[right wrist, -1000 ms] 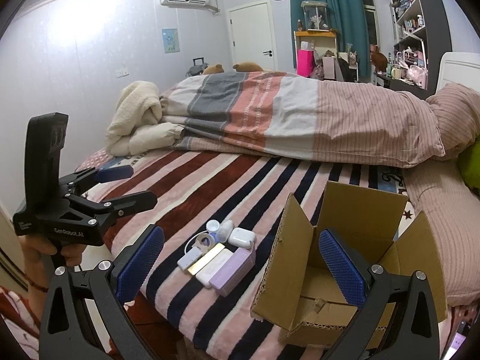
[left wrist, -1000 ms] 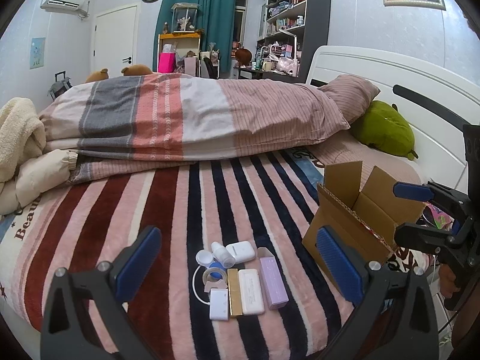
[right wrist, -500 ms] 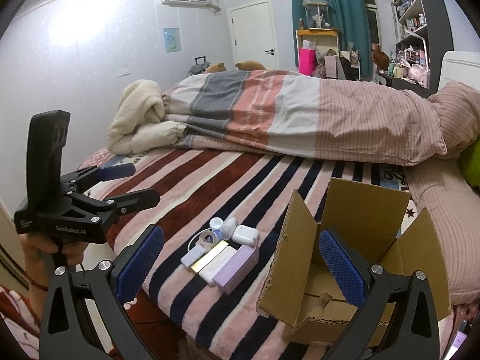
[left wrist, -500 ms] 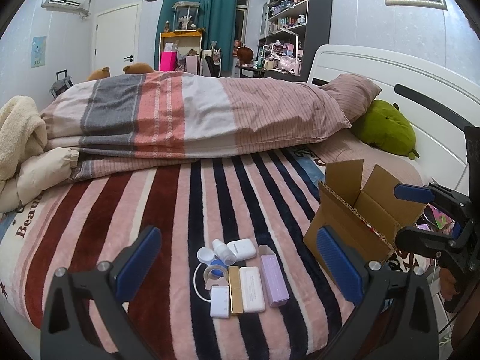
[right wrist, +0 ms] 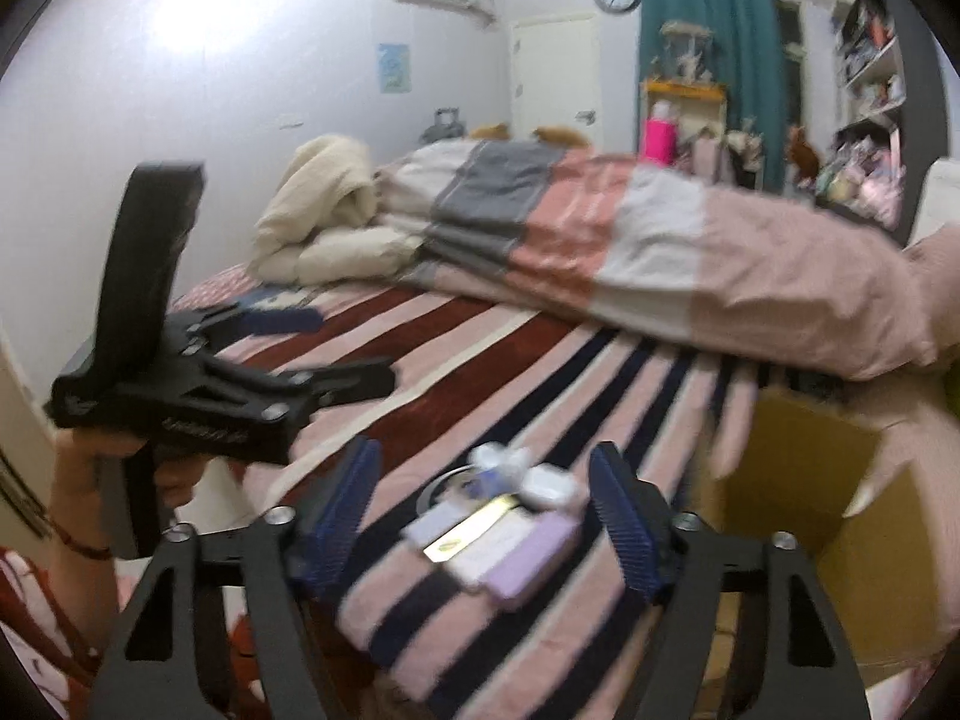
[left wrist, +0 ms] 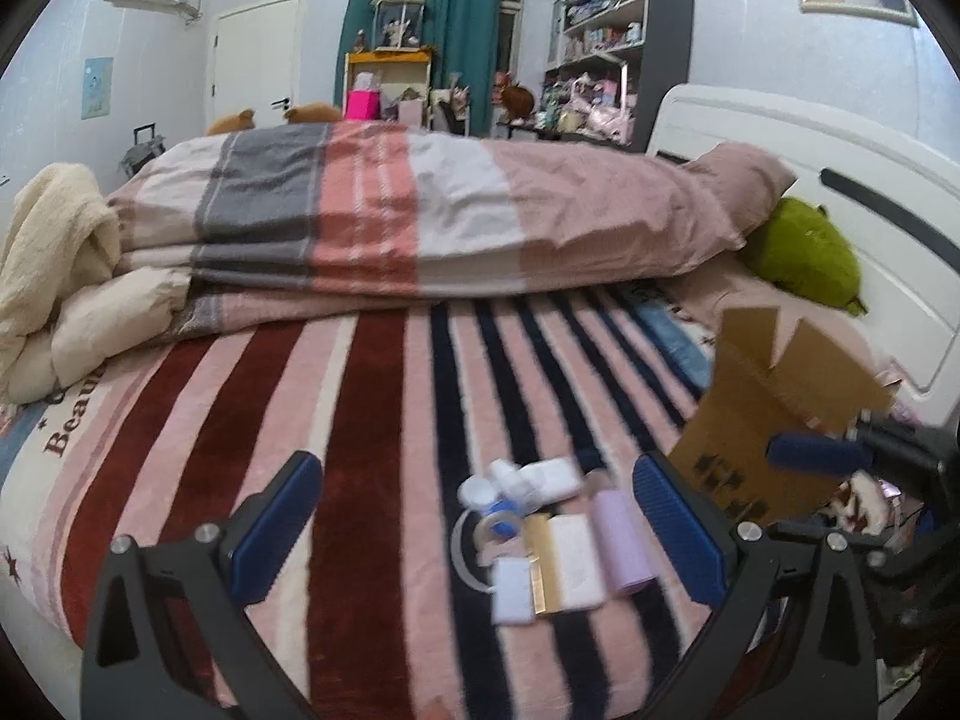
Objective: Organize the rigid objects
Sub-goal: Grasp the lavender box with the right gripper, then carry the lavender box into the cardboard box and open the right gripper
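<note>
so nothing looks packed yet: my left gripper [left wrist: 474,534] and right gripper [right wrist: 486,516] gape empty, items [left wrist: 558,540] beside the box [right wrist: 828,498].

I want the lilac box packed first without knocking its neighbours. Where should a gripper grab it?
Grip the lilac box by its two short ends, descending from above: it lies flat, outermost in the row, and its left long side seems pressed against the white box.

Small items [left wrist: 540,534] lie clustered on the bed [left wrist: 372,420]; the cardboard box [left wrist: 774,414] stands to their right; the folded duvet [left wrist: 420,222] lies behind both.
</note>
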The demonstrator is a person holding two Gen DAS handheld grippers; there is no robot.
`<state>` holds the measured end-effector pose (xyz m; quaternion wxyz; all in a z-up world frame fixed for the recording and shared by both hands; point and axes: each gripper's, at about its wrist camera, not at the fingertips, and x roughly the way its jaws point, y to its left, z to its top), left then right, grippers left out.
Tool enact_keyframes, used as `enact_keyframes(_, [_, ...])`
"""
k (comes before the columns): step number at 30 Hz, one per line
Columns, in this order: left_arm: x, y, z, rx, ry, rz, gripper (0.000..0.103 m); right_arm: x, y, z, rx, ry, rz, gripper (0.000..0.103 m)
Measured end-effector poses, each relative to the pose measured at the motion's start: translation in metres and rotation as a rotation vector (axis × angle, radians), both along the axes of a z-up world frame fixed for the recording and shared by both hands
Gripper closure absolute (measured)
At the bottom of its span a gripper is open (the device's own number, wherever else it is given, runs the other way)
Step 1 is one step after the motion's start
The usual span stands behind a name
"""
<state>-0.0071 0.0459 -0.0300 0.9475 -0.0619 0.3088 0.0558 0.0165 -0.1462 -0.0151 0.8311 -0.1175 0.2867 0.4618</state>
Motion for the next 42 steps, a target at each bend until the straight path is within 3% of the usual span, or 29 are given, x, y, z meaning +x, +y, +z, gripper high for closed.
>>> enact_keyframes(2, [0.000, 0.006, -0.012, 0.014, 0.025, 0.005, 0.000, 0.004, 0.009, -0.019, -0.020, 0.049, -0.030, 0.059])
enact_keyframes(10, [-0.005, 0.026, -0.048, -0.013, 0.055, -0.011, 0.000, 0.031, 0.012, -0.102, -0.084, 0.170, -0.308, 0.060])
enact_keyframes(17, [-0.005, 0.027, -0.060, -0.002, 0.078, -0.006, 0.000, 0.054, 0.025, -0.131, -0.126, 0.168, -0.414, 0.061])
enact_keyframes(18, [-0.005, 0.027, -0.060, -0.003, 0.080, -0.007, 0.000, 0.058, 0.026, -0.134, -0.134, 0.173, -0.421, 0.063])
enact_keyframes(20, [-0.005, 0.029, -0.062, -0.008, 0.084, -0.010, 0.001, 0.060, 0.027, -0.138, -0.164, 0.178, -0.419, 0.078])
enact_keyframes(24, [-0.005, 0.031, -0.063, -0.036, 0.084, -0.017, 0.001, 0.051, 0.016, -0.131, -0.196, 0.147, -0.404, 0.081])
enact_keyframes(27, [-0.001, 0.031, -0.063, -0.058, 0.113, -0.027, 0.001, 0.055, 0.013, -0.136, -0.216, 0.191, -0.386, 0.081])
enact_keyframes(34, [0.003, 0.029, -0.066, -0.139, 0.142, -0.119, 0.001, 0.060, 0.024, -0.142, -0.277, 0.156, -0.365, 0.082])
enact_keyframes(38, [0.010, 0.020, -0.050, -0.244, 0.109, -0.260, 0.001, 0.037, 0.029, -0.110, -0.213, 0.075, -0.260, 0.082])
enact_keyframes(42, [0.019, 0.006, -0.027, -0.263, 0.082, -0.345, 0.007, 0.017, 0.033, -0.062, -0.084, 0.033, -0.117, 0.082])
